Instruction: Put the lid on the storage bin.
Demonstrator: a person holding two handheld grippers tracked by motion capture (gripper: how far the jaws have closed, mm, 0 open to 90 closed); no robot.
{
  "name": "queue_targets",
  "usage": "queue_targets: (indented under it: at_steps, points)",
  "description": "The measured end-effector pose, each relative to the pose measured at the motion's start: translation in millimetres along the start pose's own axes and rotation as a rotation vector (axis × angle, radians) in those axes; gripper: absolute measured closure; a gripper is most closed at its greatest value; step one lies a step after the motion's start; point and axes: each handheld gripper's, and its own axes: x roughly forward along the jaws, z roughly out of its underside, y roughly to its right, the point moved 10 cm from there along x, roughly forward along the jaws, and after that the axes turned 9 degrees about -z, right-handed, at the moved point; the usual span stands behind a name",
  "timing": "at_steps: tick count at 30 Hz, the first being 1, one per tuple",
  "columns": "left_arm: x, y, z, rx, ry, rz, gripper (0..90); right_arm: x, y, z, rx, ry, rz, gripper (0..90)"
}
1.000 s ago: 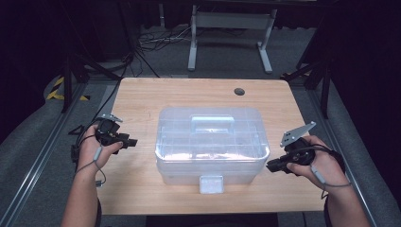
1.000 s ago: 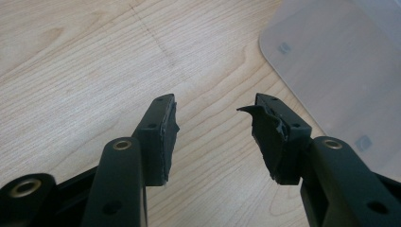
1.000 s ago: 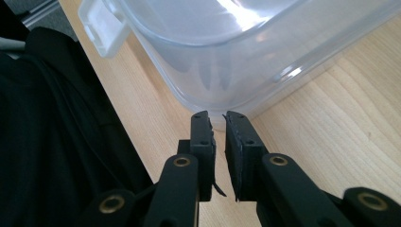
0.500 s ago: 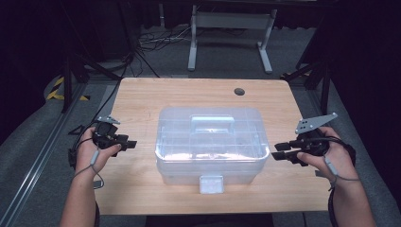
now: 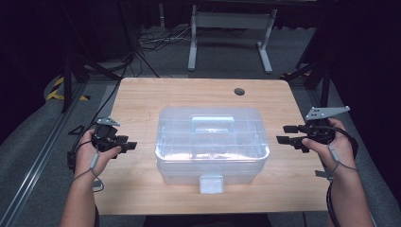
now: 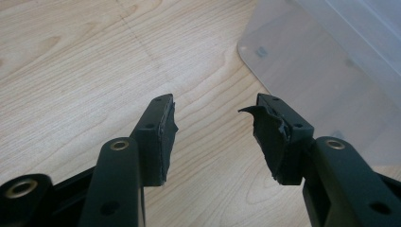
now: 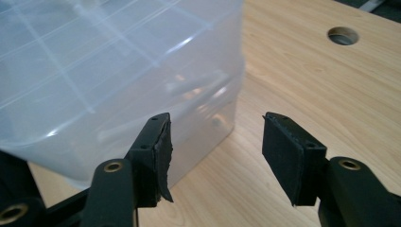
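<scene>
Nearest the counter's (image 5: 142,99) front edge sat the clear plastic box (image 5: 211,142) with its latch (image 5: 211,183) facing the person, lid shut, handle (image 5: 212,124) flat on top — probably so both hands could come at it from the ends. The left tongs (image 5: 130,144) hung near the left edge, jaws moderately apart and empty, just short of the box. The right tongs (image 5: 285,134), by the right edge, had just been opening — nothing between them. Farther back, a round hole (image 5: 239,91) marked the far right corner.
</scene>
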Motion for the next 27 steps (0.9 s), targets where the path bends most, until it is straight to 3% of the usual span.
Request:
queue_targets:
  at_steps: [4,6,8,17,27]
  points:
    - [1.8,-1.7,0.1,-0.003,-0.004,-0.003,49.5,-2.8,14.7,4.7,0.017,0.008,0.032,40.8]
    - [4.1,-3.2,0.7,-0.007,-0.009,-0.013,48.8,-2.6,30.7,14.0,0.045,-0.002,0.054,39.6]
    - [4.8,-3.5,1.1,-0.007,-0.011,-0.013,48.5,-2.3,34.4,16.3,0.051,-0.005,0.060,39.1]
    - [9.6,-9.9,5.7,-0.029,-0.021,-0.026,46.8,11.1,81.5,45.8,0.122,-0.012,0.122,37.5]
    - [19.5,-14.2,10.0,-0.050,-0.029,-0.028,44.5,32.4,103.6,68.2,0.118,-0.044,0.123,33.6]
